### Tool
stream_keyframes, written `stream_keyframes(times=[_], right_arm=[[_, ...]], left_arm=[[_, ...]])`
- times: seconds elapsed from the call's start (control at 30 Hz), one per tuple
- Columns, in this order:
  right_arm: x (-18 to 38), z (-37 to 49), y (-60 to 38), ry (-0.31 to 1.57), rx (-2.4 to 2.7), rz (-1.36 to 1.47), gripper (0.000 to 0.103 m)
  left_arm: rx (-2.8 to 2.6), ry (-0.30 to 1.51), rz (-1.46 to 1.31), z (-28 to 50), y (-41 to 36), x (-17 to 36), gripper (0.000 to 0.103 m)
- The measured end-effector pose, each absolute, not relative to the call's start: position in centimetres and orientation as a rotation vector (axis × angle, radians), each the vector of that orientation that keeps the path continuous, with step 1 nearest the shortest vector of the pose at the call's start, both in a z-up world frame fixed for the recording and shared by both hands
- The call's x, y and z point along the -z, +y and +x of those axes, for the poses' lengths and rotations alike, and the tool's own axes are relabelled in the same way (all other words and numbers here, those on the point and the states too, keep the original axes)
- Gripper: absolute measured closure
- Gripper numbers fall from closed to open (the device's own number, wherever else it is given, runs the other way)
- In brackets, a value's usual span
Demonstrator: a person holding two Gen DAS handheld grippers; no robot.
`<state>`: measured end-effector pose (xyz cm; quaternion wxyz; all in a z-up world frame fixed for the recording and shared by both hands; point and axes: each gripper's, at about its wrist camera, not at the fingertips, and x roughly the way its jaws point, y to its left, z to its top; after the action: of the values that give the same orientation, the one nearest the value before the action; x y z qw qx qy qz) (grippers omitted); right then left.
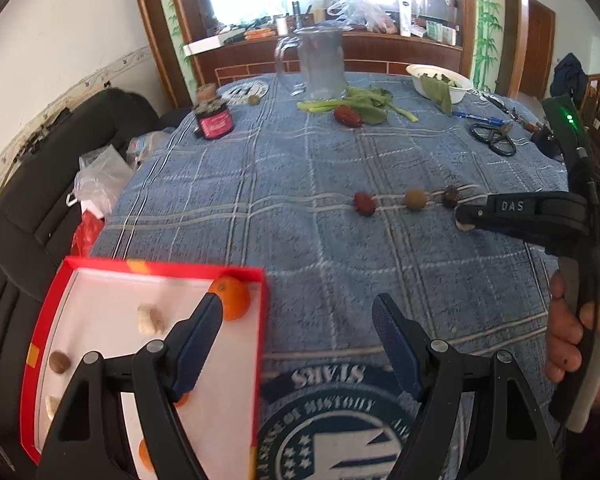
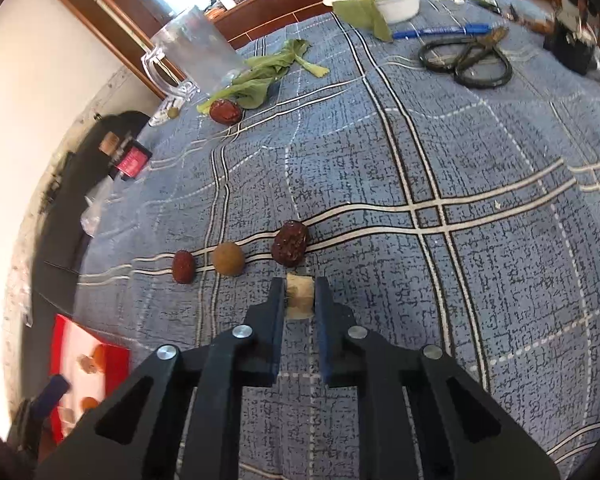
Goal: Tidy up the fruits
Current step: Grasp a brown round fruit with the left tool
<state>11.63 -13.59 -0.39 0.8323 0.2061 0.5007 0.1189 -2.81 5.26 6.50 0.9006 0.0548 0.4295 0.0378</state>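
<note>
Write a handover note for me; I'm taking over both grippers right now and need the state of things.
Right gripper: shut on a pale chunk, low over the cloth.
Left gripper: open, empty, by the red box.
In the box: an orange, a pale piece, a brown nut, more partly hidden.
Left on the cloth: a row of red date, tan fruit, dark fruit; another date by the greens.
Probably next: box the chunk, then those.
</note>
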Motion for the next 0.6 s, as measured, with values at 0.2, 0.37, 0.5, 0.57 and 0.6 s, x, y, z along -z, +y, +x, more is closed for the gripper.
stream_keyframes(times=[0.2,0.37,0.5,0.57,0.6], right_arm=[[-1.6,10.7,-17.2,0.976,-0.224,0.534,0.087],[-2.3,10.3,-19.9,0.938,-0.187,0.631,0.087],[-2.4,10.5,-21.4,0.923,-0.168,0.690,0.087],[-2.4,10.6,-21.9,0.919,-0.163,0.710,0.087],[-2.5,10.6,-22.0,0.918,-0.162,0.715,0.087]], left_arm=[[-0.013,0.861,0.167,0.6,2.3,-6.3,0.026],[0.053,0.844,0.241,3.8,-0.5,-5.3,0.026],[0.102,0.846,0.298,5.6,-2.1,-4.2,0.032],[0.118,0.846,0.319,6.4,-2.5,-3.7,0.037],[0.120,0.849,0.324,6.7,-2.6,-3.5,0.042]])
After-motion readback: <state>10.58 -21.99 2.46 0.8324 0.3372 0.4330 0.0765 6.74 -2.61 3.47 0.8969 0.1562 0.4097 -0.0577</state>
